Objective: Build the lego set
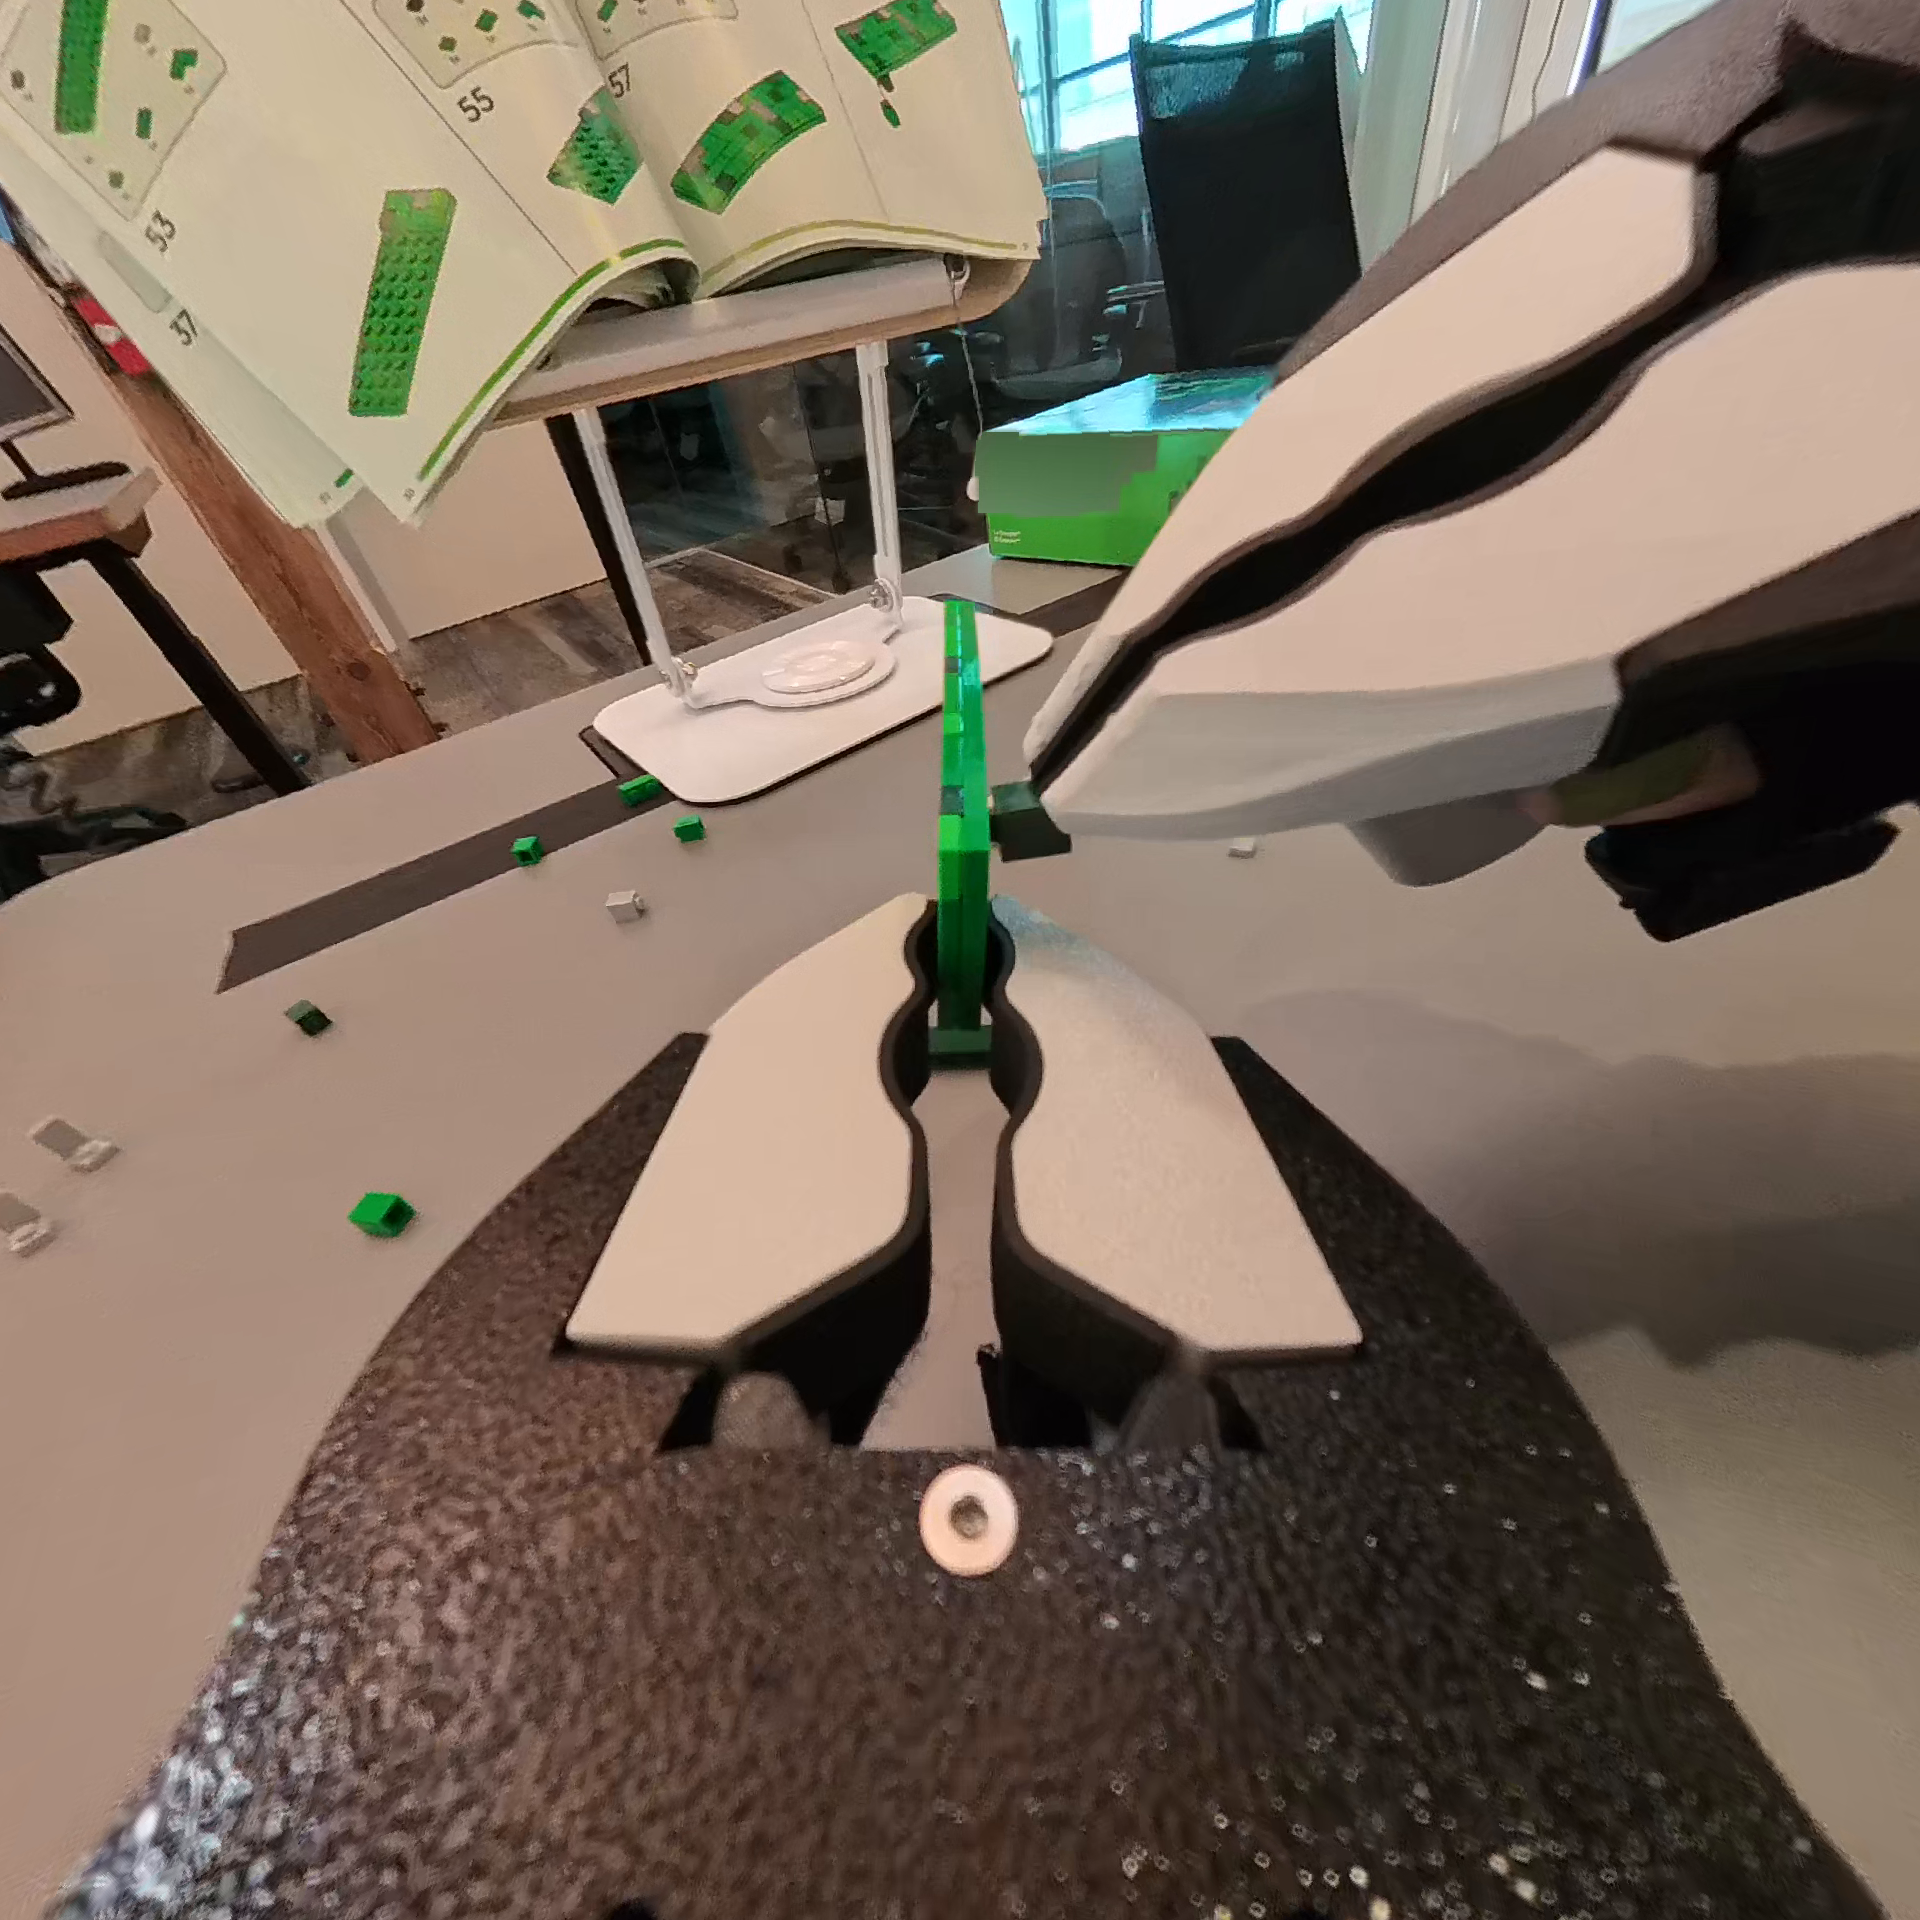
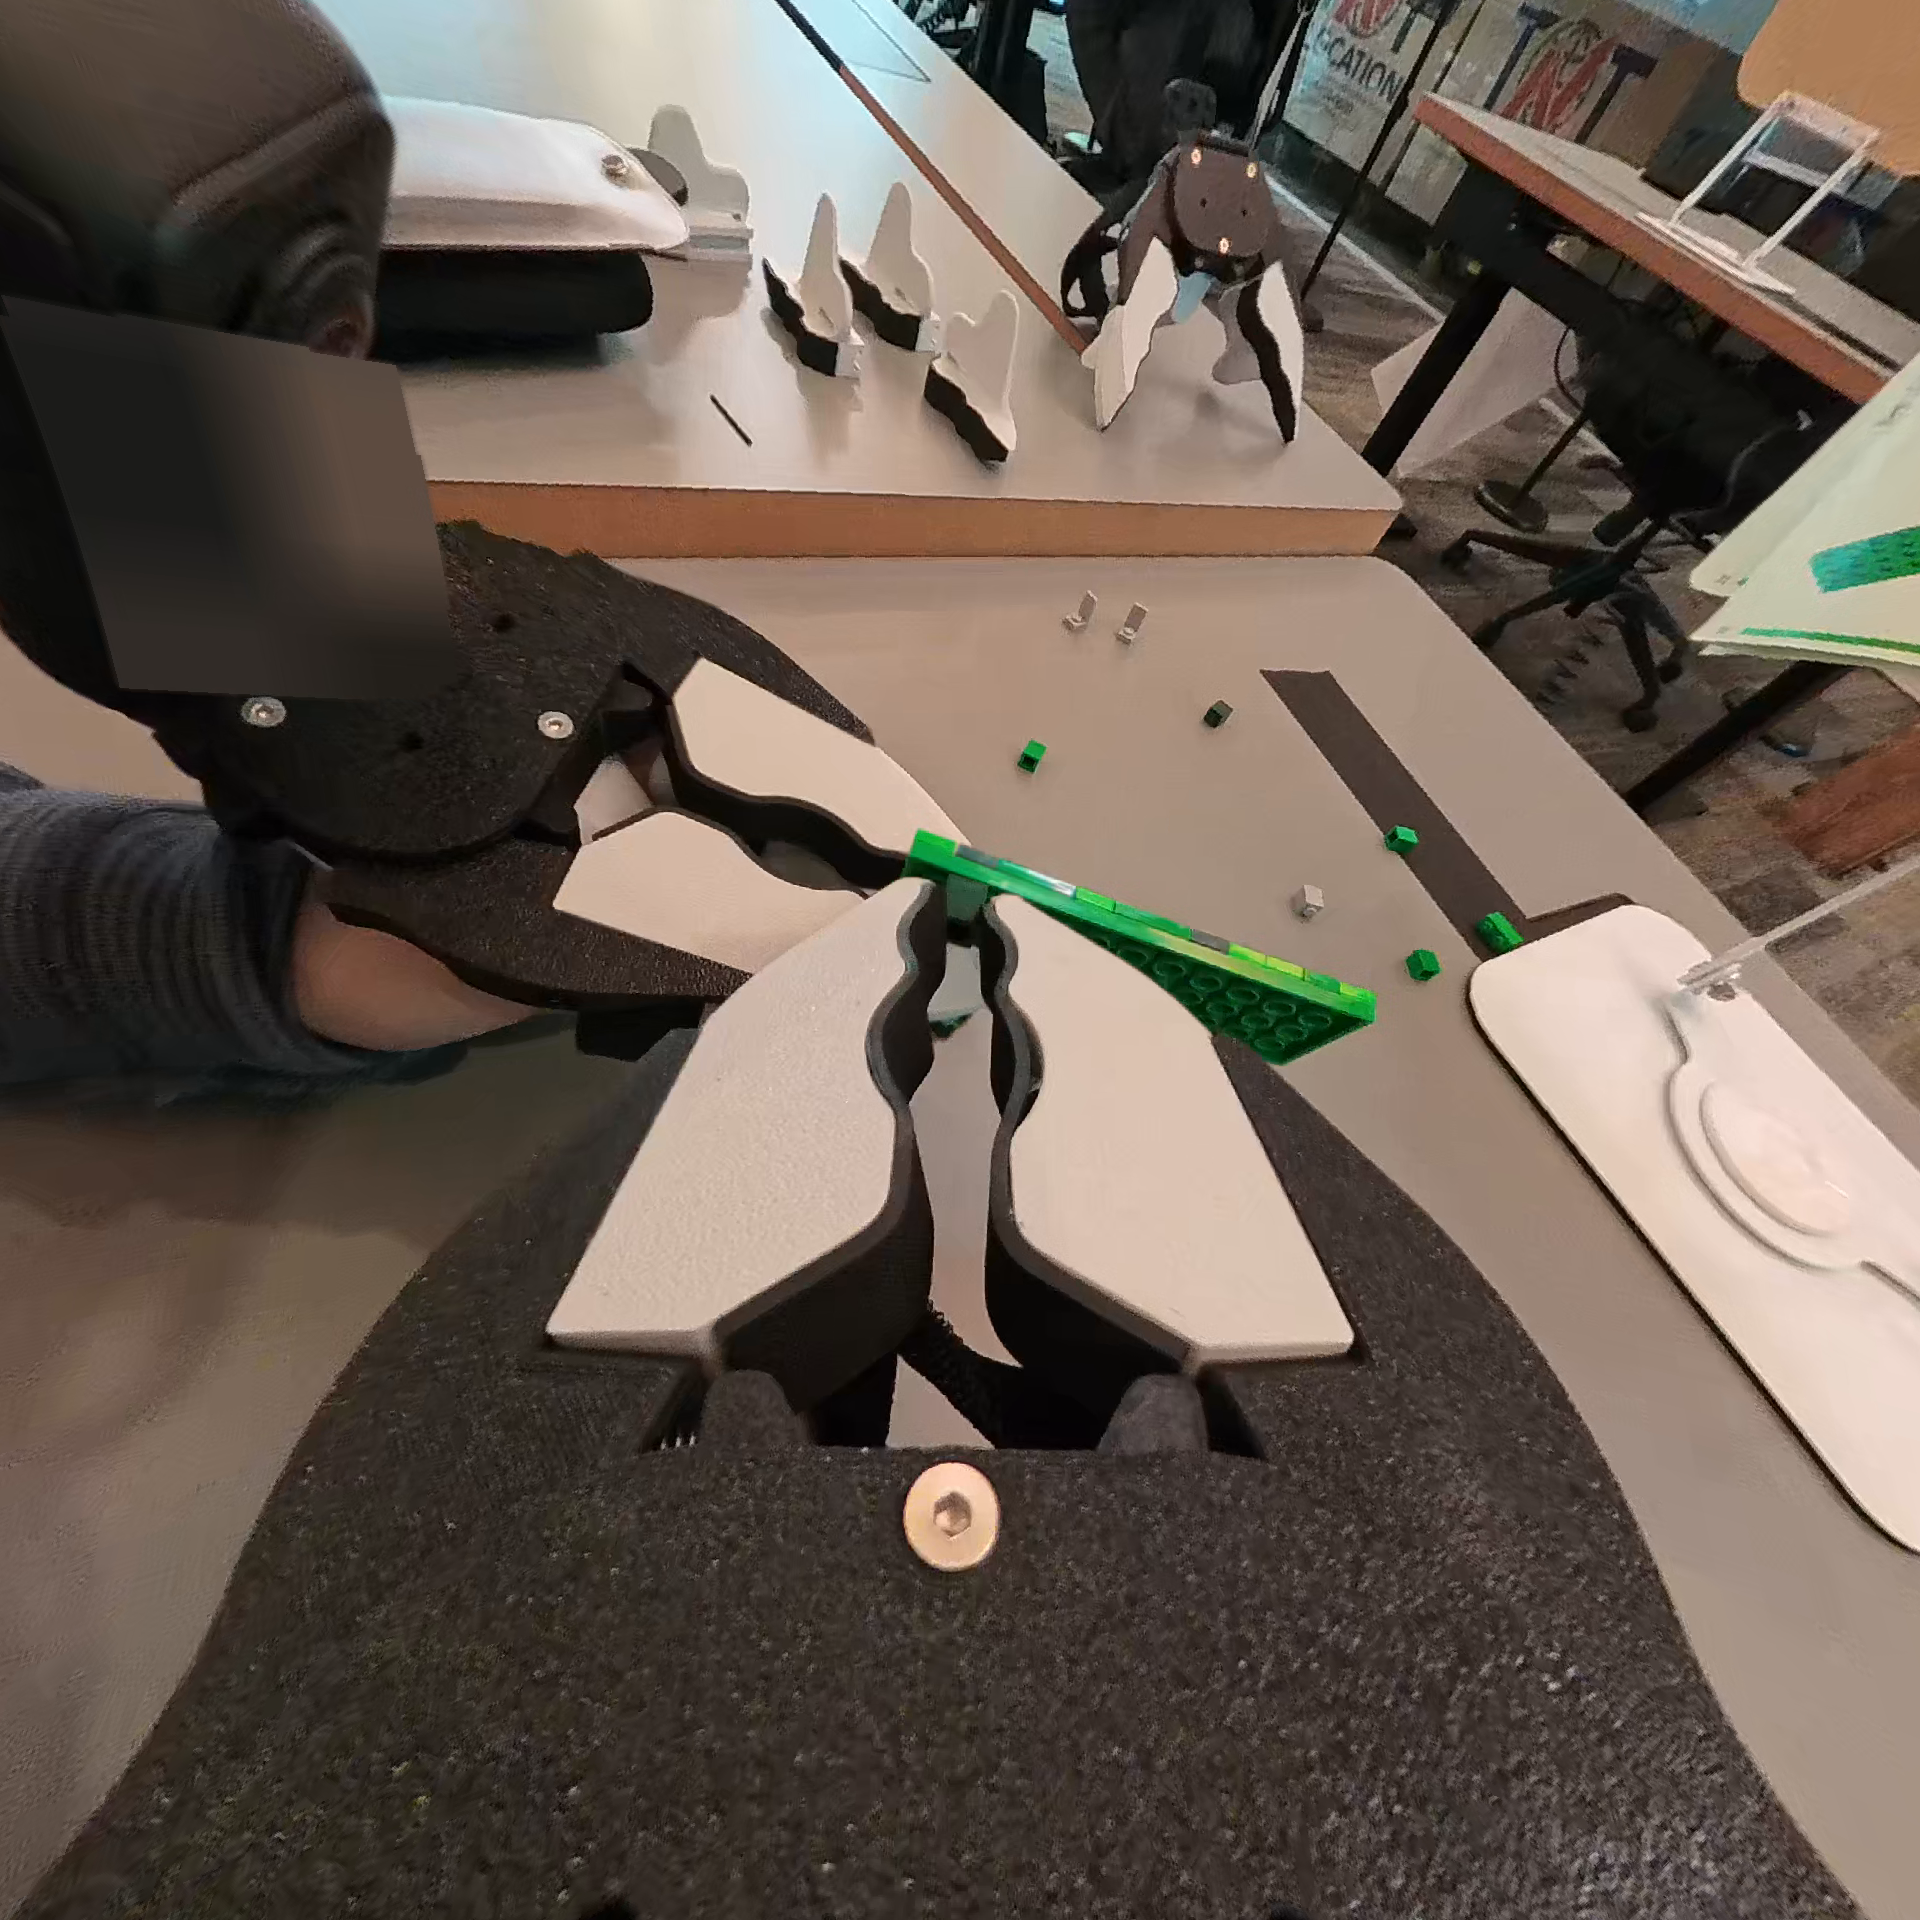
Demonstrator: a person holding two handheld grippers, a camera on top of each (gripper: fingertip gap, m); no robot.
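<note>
Grey table (image 1: 1455, 1039), loose bricks scattered. Left gripper (image 1: 958, 940) clamped on green plate assembly (image 1: 961, 790), held edge-up off the table. Right gripper (image 1: 1039, 800) pinching small dark green brick (image 1: 1023, 821) against plate's side. Instruction booklet (image 1: 468, 208) on stand behind.

Your left gripper (image 1: 958, 940) was clamped on the near end of the green lego plate (image 1: 961, 790), holding it edge-up above the grey table (image 1: 1351, 1091). Your right gripper (image 1: 1039, 795) came in from the right, pinching a small dark green brick (image 1: 1023, 821) pressed against the plate's side. Loose green bricks (image 1: 380, 1214) and grey pieces (image 1: 623, 906) lay scattered to the left. Beyond, the open instruction booklet (image 1: 499, 208) sat on a white stand (image 1: 831, 707), with a green box (image 1: 1091, 499) behind.
</note>
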